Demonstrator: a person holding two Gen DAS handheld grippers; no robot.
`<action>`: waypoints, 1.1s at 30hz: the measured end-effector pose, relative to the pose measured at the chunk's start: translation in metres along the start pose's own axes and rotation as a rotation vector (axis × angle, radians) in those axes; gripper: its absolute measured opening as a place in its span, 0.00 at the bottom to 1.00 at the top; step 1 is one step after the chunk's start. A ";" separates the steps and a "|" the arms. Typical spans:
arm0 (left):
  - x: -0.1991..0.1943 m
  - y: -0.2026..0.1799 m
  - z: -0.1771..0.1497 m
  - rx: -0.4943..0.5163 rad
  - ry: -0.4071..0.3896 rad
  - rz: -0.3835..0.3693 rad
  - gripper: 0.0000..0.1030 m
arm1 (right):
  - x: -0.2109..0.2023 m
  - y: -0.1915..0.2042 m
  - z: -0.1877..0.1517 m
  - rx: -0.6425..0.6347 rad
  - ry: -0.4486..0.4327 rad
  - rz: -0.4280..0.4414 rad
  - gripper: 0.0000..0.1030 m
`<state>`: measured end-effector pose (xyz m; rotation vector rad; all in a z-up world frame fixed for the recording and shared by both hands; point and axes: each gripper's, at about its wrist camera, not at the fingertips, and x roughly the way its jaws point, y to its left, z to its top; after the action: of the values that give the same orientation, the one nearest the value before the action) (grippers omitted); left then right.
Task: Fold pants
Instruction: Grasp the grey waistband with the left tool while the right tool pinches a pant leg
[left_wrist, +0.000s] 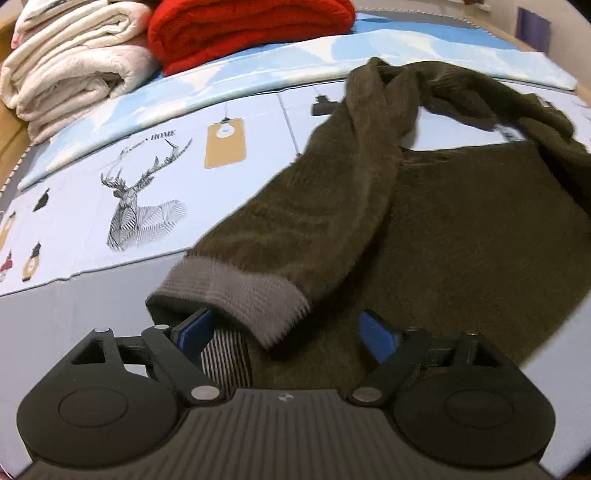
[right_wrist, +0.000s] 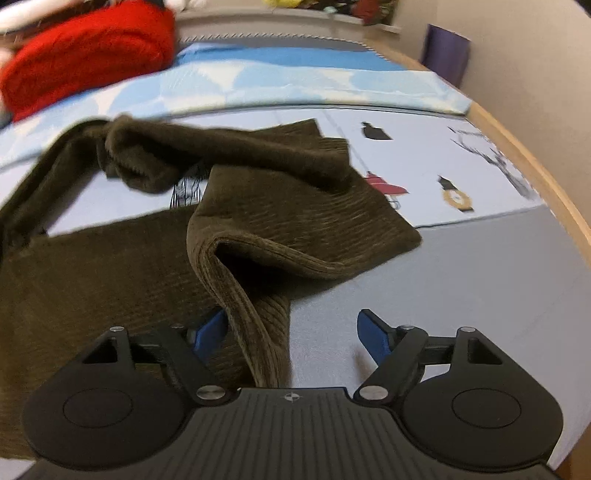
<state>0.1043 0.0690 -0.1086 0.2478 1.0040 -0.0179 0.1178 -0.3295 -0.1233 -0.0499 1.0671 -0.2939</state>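
Note:
Dark olive corduroy pants (left_wrist: 461, 236) lie on a bed with a pale printed sheet (left_wrist: 110, 155). One leg is folded back over the rest, and its grey ribbed cuff (left_wrist: 236, 291) lies just in front of my left gripper (left_wrist: 288, 332). That gripper is open, its blue pads on either side of the cuff and lower cloth. In the right wrist view the pants (right_wrist: 110, 266) show a raised fold (right_wrist: 243, 288) running between the open fingers of my right gripper (right_wrist: 291, 332). The left pad (right_wrist: 210, 328) touches the fold; the right pad (right_wrist: 373, 332) stands over bare grey sheet.
A red folded blanket (left_wrist: 251, 29) and cream folded blankets (left_wrist: 74, 62) are stacked at the far left of the bed. A light blue folded sheet (left_wrist: 406, 59) lies across the back. The wooden bed edge (right_wrist: 546, 184) runs along the right, with a purple object (right_wrist: 447, 55) beyond.

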 end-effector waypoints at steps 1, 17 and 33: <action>0.006 -0.003 0.005 0.019 0.001 0.038 0.87 | 0.005 0.002 0.002 -0.027 -0.006 -0.009 0.76; 0.020 0.104 0.049 -0.437 -0.241 0.274 0.44 | 0.016 -0.013 0.009 0.021 -0.045 0.060 0.17; 0.067 0.105 -0.028 -0.447 0.325 -0.149 0.84 | 0.008 -0.027 0.000 0.103 -0.036 0.093 0.17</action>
<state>0.1311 0.1836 -0.1585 -0.2420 1.3179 0.1138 0.1153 -0.3577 -0.1257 0.0868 1.0144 -0.2626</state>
